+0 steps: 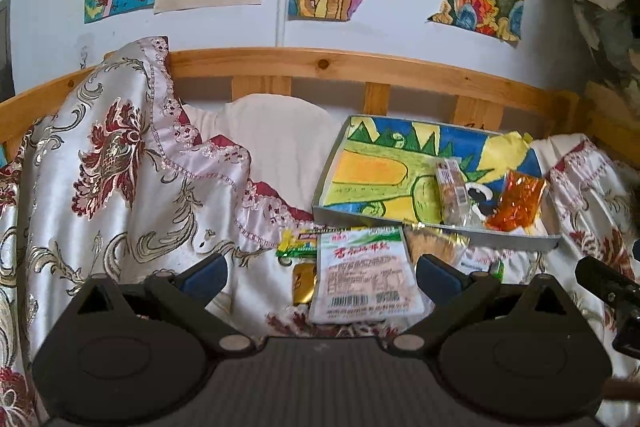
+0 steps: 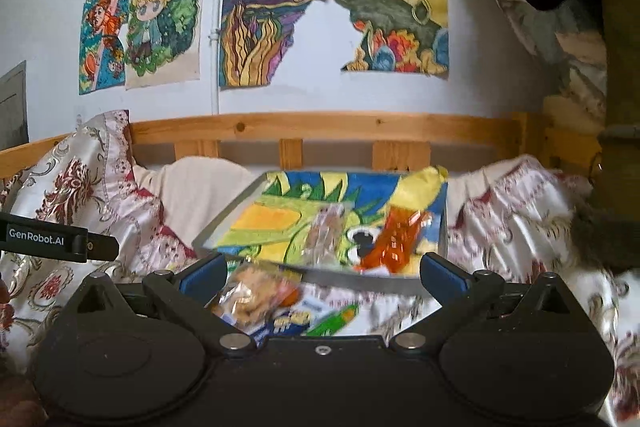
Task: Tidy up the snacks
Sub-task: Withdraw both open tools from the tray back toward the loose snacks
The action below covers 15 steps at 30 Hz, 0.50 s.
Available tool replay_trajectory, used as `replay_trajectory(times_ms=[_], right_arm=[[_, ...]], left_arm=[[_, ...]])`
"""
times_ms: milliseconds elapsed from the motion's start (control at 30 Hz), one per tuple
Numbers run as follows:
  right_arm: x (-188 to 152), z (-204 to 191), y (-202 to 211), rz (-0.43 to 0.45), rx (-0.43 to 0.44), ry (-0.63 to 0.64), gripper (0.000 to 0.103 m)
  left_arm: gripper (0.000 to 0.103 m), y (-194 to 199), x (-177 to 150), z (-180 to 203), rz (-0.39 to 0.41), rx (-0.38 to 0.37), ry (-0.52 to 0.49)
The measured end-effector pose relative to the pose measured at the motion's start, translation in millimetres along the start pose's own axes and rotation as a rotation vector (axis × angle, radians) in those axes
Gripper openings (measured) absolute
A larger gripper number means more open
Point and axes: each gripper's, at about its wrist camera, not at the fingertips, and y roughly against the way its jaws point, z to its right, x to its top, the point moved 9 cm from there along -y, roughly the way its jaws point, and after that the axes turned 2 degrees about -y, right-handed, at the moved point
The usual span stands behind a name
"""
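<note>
Your left gripper [image 1: 322, 273] is released, its blue-padded fingers spread wide and holding nothing. Between those fingers, on the floral cloth [image 1: 120, 187], lies a white packet [image 1: 362, 277] with red lettering and a barcode, flat and untouched by either pad. Just left of the packet you have a gold packet [image 1: 304, 283], partly tucked under it, and above that a green-yellow packet [image 1: 300, 245]. A tan packet [image 1: 434, 247] sits just beyond the right finger. Ahead and to the right of that gripper is the tray [image 1: 440, 227], lined with a bright drawing. Inside it, toward its right end, a clear packet [image 1: 452, 193] and an orange packet [image 1: 516, 201] lie side by side.

Your right gripper [image 2: 322, 273] is likewise released, fingers wide apart and empty. Below and between them, nearer the left finger, lies a clear packet of brown snacks [image 2: 256, 297], blurred; beside it a blue packet [image 2: 290, 323] and a green one [image 2: 334, 321], also blurred. The tray [image 2: 360, 281] stands directly ahead, its near rim just past the fingertips. Whether the brown snack packet touches that rim cannot be told.

The left gripper shows at the left edge of the right view.
</note>
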Motion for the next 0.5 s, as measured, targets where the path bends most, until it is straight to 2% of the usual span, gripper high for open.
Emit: replay_trajectory(times_ms=[233, 500], right_arm=[[-13, -6, 11, -0.035, -0.016, 0.000, 0.102], [-28, -12, 2, -0.121, -0.027, 0.019, 0.102]], left_arm=[[0.102, 4, -16, 1, -0.026, -0.035, -0.051], [0.102, 3, -29, 8, -0.051, -0.066, -0.094]])
